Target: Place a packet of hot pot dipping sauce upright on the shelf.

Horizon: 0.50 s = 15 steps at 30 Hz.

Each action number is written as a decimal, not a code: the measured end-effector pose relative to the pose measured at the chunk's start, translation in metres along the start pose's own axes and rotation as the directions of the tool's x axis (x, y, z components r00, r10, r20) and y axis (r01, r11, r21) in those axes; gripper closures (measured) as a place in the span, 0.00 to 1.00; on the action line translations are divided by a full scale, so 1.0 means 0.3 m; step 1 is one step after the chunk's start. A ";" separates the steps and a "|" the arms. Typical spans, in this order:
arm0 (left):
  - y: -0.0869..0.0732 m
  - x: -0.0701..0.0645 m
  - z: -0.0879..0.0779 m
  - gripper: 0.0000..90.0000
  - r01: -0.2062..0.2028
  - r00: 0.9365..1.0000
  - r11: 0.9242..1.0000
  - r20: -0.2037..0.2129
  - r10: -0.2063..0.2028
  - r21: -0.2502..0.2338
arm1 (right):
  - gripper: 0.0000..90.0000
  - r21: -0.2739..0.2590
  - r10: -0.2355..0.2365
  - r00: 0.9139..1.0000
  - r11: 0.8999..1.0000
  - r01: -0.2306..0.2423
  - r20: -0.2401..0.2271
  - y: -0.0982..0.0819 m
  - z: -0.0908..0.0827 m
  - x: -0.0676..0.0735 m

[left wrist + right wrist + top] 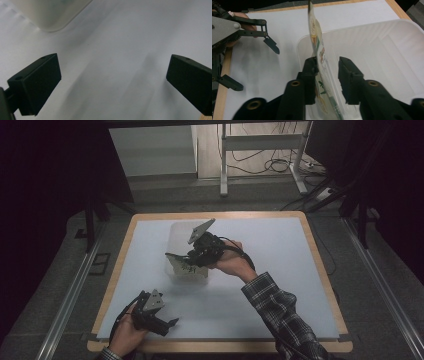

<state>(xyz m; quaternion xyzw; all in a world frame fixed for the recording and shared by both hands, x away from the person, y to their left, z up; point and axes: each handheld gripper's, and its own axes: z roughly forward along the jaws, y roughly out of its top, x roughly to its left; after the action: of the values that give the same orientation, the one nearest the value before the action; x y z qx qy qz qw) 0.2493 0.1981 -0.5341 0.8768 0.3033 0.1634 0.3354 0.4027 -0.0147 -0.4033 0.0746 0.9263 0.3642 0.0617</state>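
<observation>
A white-topped table (280,270) with a wooden rim stands in a dark room. The right gripper (327,65) hovers over a clear plastic tub (387,57), jaws parted around an upright flat packet (318,50) that leans on one jaw. The left gripper (167,324) rests near the table's front edge, wide open and empty.

White table top (280,270), metal frame (260,142), floor cables (280,165)

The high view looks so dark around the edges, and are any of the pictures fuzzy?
High view: dim, dark at the sides, with the white table the brightest part. Left gripper view: soft shadows stripe the table, and the plastic tub's corner is blurry. Right gripper view: the near jaws are out of focus, while the flat packet in the tub is sharper.
</observation>
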 end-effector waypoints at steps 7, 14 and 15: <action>0.000 0.000 0.000 0.00 -0.002 1.000 1.000 -0.002 0.002 0.002 | 0.57 -0.007 0.012 1.000 1.000 -0.012 0.013 -0.008 -0.004 0.009; 0.000 0.000 0.001 0.00 -0.001 1.000 1.000 -0.001 0.001 0.003 | 0.43 -0.028 0.020 1.000 0.999 -0.020 0.019 -0.019 -0.015 0.020; 0.000 0.000 0.001 0.00 -0.001 1.000 1.000 -0.001 0.001 0.003 | 0.41 -0.031 0.023 1.000 0.999 -0.022 0.019 -0.022 -0.017 0.021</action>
<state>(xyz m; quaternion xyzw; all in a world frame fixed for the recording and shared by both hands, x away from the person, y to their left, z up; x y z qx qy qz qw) 0.2494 0.1979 -0.5344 0.8775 0.3031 0.1634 0.3337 0.3951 -0.0218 -0.4045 0.0876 0.9189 0.3786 0.0679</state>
